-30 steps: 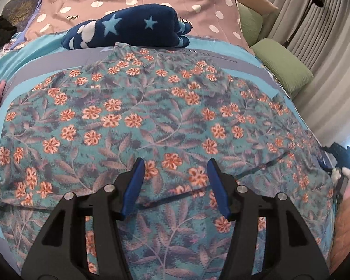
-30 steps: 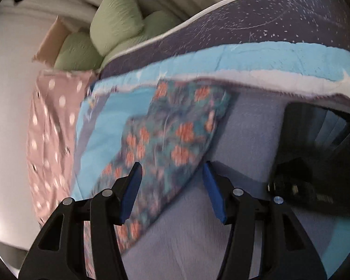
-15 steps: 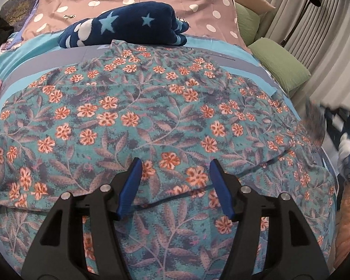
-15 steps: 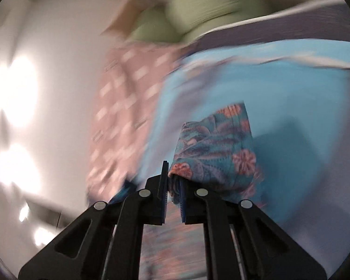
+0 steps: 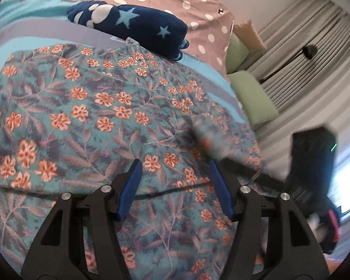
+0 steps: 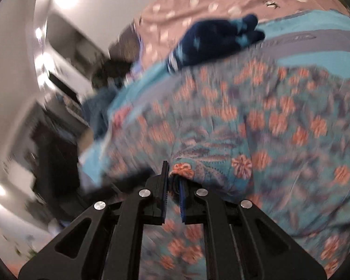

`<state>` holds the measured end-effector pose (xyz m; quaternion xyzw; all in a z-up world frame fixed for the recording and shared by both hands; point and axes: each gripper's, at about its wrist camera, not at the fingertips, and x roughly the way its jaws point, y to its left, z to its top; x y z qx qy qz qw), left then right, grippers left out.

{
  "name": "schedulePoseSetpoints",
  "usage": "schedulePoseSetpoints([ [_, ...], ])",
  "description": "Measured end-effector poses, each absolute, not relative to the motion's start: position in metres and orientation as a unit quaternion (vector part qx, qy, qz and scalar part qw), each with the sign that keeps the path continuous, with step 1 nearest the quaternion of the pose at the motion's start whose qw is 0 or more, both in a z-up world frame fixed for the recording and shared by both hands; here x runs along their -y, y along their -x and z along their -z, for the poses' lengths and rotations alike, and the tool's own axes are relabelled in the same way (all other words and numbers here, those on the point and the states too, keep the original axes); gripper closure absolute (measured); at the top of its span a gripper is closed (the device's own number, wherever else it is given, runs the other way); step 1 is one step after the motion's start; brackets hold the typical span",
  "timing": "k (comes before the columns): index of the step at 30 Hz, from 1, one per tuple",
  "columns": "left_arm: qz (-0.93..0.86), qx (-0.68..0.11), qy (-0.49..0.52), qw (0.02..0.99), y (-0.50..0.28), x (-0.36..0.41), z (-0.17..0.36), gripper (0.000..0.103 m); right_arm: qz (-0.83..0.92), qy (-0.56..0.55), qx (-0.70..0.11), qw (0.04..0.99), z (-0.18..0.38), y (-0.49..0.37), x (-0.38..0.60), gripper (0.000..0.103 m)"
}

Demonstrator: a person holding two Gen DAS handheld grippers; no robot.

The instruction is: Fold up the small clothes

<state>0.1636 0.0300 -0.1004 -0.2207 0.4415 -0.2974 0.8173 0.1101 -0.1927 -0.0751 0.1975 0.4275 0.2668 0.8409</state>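
1. Change: a second ago the right gripper was open over a loose flap at the bed's right edge; now its jaws are clamped on that flap of the floral garment and it is swinging in over the bed, with heavy blur.
2. Meaning: I judge the first side fold is getting started, with the flap being carried inward across the body.
3. The left gripper is hovering with jaws apart over the garment's near edge, gripping nothing.
4. The garment is lying spread flat across the bed, collar toward the navy star blanket near the head.
5. Writing: none readable; no brand or label is showing.
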Motion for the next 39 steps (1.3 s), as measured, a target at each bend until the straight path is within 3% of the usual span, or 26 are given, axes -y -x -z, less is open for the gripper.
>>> schedulePoseSetpoints([
  [7,0.324,-0.454,0.259,0.789,-0.174,-0.021,0.103,0.042,-0.254,-0.144,-0.417,0.861,0.078,-0.092,0.183,0.090],
  [8,0.329,-0.453,0.252,0.789,-0.175,-0.015,0.100,0.042,-0.251,-0.123,-0.409,0.869,0.075,-0.088,0.178,0.086],
  [10,0.329,-0.448,0.240,0.796,-0.176,-0.008,0.096,0.041,-0.242,-0.076,-0.390,0.885,0.071,-0.082,0.165,0.062],
  [14,0.306,-0.440,0.254,0.805,-0.179,-0.023,0.093,0.041,-0.236,-0.010,-0.358,0.903,0.063,-0.078,0.150,0.055],
  [17,0.288,-0.432,0.266,0.812,-0.176,-0.043,0.091,0.040,-0.201,-0.048,-0.362,0.909,0.062,-0.086,0.163,0.047],
  [23,0.272,-0.404,0.296,0.822,-0.168,-0.080,0.078,0.038,-0.177,-0.326,-0.410,0.833,0.088,-0.131,0.210,0.045],
  [29,0.262,-0.398,0.312,0.822,-0.164,-0.105,0.076,0.037,-0.354,-0.023,-0.357,0.864,0.050,-0.076,0.114,0.046],
  [39,0.269,-0.455,0.265,0.807,-0.165,-0.069,0.100,0.039,-0.292,-0.052,-0.391,0.871,0.054,-0.066,0.156,0.046],
])
